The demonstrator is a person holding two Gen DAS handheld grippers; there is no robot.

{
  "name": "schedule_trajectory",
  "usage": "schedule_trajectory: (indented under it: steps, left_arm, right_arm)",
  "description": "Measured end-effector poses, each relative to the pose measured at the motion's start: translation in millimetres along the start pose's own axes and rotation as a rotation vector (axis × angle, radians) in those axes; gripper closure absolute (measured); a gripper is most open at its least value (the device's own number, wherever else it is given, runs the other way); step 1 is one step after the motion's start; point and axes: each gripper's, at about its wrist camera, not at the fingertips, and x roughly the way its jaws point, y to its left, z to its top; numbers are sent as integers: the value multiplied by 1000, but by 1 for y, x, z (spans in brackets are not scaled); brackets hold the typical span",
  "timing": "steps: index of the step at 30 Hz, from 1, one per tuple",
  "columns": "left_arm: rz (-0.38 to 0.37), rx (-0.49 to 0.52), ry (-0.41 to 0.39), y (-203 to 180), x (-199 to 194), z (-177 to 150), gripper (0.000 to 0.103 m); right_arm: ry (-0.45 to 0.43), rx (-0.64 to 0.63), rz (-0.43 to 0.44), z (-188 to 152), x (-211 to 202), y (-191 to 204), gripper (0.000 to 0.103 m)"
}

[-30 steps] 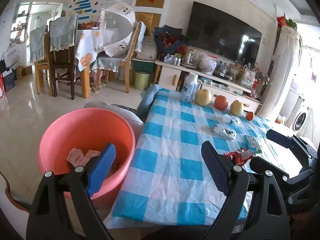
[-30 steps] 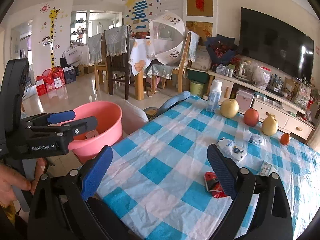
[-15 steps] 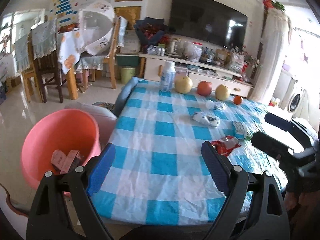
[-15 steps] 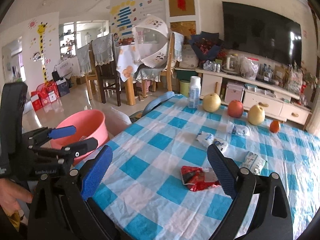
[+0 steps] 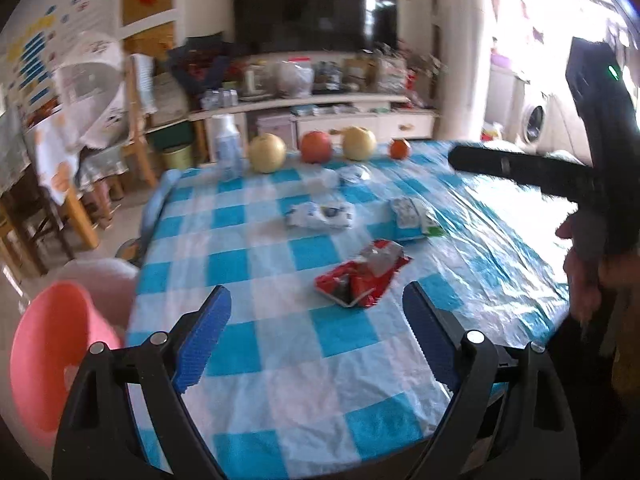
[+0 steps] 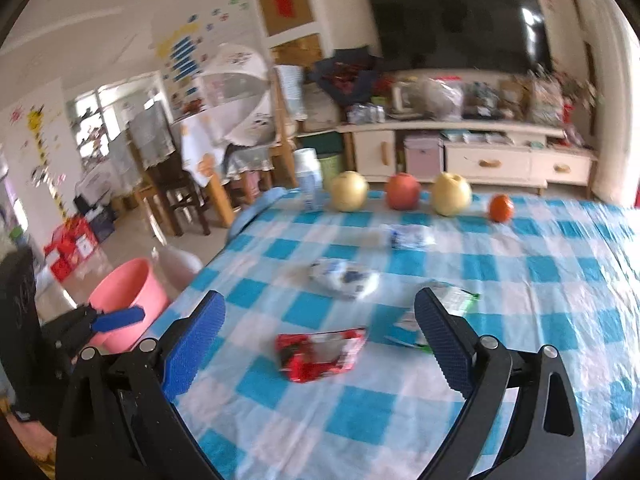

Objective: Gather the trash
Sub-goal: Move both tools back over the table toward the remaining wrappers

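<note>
The left tongs [image 5: 316, 332] hover low over the near edge of the desk [image 5: 280, 380], pointing across the blue-and-white checked cloth toward the far wall, with their blue pads spread wide and nothing between them. The right tongs [image 6: 320, 336] are held level in much the same way, also aimed across the desk, gaping wide and empty. In the left wrist view the right tongs appear as a dark bar reaching in from the right side above the cloth, with the person's right hand [image 5: 584, 276] wrapped around the handle below.

A crumpled red wrapper [image 5: 362, 274] lies flat on the cloth just ahead of the left tongs, slightly right of their centre line and touching neither pad. From the right wrist view the same red wrapper [image 6: 320, 350] sits almost centred between the spread pads, just ahead of them.

Farther on lie a white-and-blue packet [image 6: 344, 278], a white packet with green trim [image 5: 414, 214] and a clear crumpled wrapper [image 6: 408, 236], well apart from both tongs. Along the far edge stand a white bottle [image 6: 308, 178], two yellow pears [image 6: 349, 191], a red apple [image 6: 402, 191] and a small orange [image 6: 501, 208].

A pink basin [image 5: 52, 364] stands on the floor by the desk's left corner.
</note>
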Motion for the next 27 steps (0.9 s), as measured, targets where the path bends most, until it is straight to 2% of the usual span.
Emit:
schedule_trajectory:
  steps: [7,11,17,27]
  left_arm:
    - [-66,166,94,-30,55,8,15]
    - [-117,204,137,-37,84,13,15]
    - [-172,235,233,-47,135,18,15]
    - [-211,187,260,-41,168,27,15]
  right_arm:
    - [32,114,-15,4,11,-66,9]
    - [81,177,-8,2,27,-93,9]
    - [112,163,2,5,44,-96,9]
    - [129,134,29,9,63,-87,9]
